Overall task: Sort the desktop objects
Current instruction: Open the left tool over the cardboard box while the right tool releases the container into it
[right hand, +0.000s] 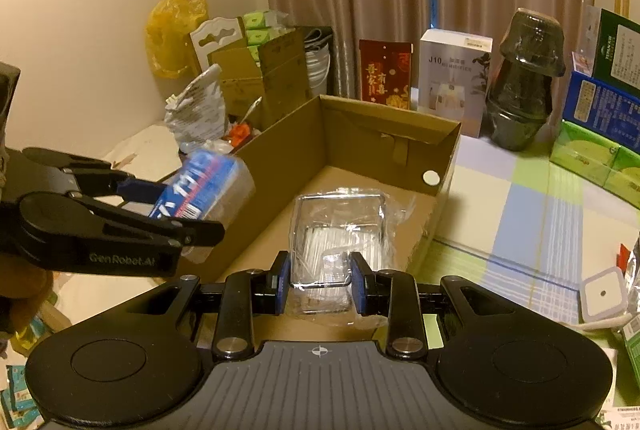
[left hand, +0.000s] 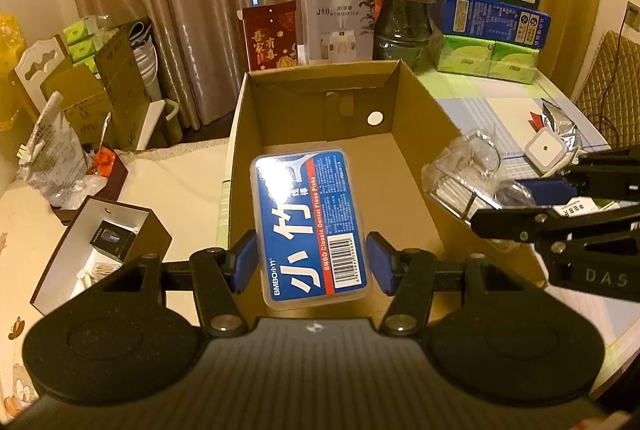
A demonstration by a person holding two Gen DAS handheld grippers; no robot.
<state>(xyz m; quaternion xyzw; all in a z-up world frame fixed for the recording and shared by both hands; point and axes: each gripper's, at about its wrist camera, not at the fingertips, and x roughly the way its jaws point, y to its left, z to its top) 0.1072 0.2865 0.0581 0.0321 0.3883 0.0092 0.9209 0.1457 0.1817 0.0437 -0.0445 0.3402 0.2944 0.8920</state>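
Observation:
My left gripper (left hand: pixel 311 264) is shut on a blue-labelled clear box of dental floss picks (left hand: pixel 310 226), held over the open cardboard box (left hand: pixel 416 98). In the right wrist view the same floss box (right hand: pixel 204 186) hangs at the left in the left gripper (right hand: pixel 176 206), above the cardboard box's (right hand: pixel 280 134) left wall. My right gripper (right hand: pixel 318 280) is shut on a clear plastic case of white sticks (right hand: pixel 338 230), wrapped in film, over the near part of the box. From the left wrist view that case (left hand: pixel 464 170) and the right gripper (left hand: pixel 520 206) sit at the box's right wall.
Behind the box stand a white humidifier carton (left hand: pixel 336 22), a red packet (left hand: pixel 270 34), a dark green jar (left hand: pixel 406 10) and stacked green and blue boxes (left hand: pixel 492 30). A small white square device (right hand: pixel 602 294) lies on the checked tablecloth (right hand: pixel 520 214). Clutter of cartons and bags fills the left.

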